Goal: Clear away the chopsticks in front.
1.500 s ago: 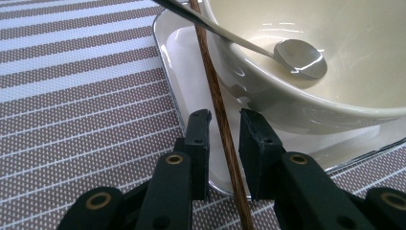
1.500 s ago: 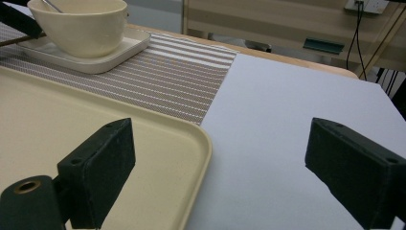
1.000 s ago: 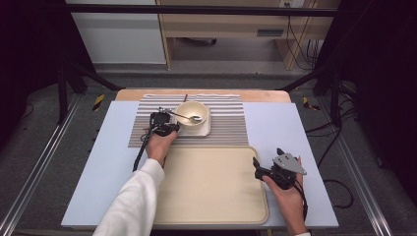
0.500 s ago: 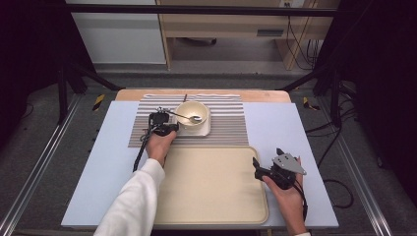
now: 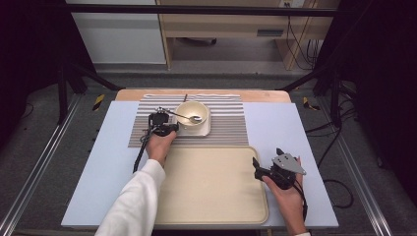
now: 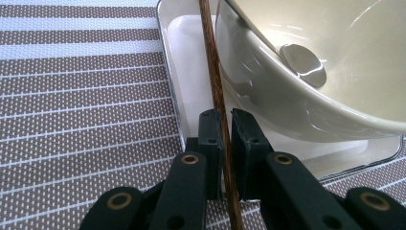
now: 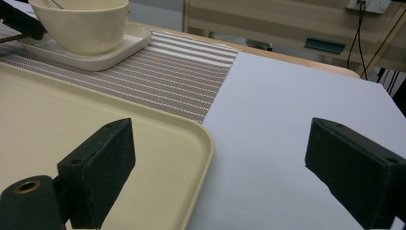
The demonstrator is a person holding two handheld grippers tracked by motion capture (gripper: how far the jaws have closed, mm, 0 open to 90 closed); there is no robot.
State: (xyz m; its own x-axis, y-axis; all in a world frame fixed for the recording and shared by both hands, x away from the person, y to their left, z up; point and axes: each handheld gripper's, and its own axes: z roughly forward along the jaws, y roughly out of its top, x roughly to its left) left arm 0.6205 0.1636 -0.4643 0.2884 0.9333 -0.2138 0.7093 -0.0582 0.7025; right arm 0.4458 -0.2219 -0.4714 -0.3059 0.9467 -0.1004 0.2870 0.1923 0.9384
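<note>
Two grippers: left gripper (image 6: 225, 143) is pinching one brown stick (image 6: 216, 86) beside one bowl (image 5: 192, 113) sitting on one white dish (image 5: 206, 129); right gripper (image 7: 220, 177) is hovering, jaws spread wide, over one tray (image 5: 211, 196) edge. One spoon (image 5: 189, 117) is lying in the bowl, on one striped mat (image 5: 231, 129).

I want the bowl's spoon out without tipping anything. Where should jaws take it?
Grip the spoon on its thin handle, which juts over the left rim of the bowl; come from the left, since its head lies inside.
</note>
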